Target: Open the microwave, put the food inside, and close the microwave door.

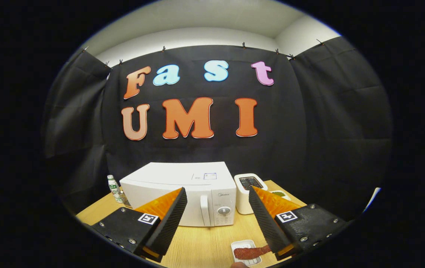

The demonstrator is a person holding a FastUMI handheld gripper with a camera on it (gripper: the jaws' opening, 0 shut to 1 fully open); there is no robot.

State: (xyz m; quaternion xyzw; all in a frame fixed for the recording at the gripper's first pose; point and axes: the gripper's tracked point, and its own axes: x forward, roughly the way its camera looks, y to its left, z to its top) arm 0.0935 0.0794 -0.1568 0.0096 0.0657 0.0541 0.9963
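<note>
White microwave [182, 191], door closed; gripper [218, 212] open.

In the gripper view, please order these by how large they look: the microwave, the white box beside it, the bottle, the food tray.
1. microwave
2. white box
3. food tray, which lies nearer the camera, so its rank against the box is unsure
4. bottle

The claw is open, gripping nothing.

The gripper [218, 204] hangs level — fingers [167, 219] spread wide, holding nothing.
</note>
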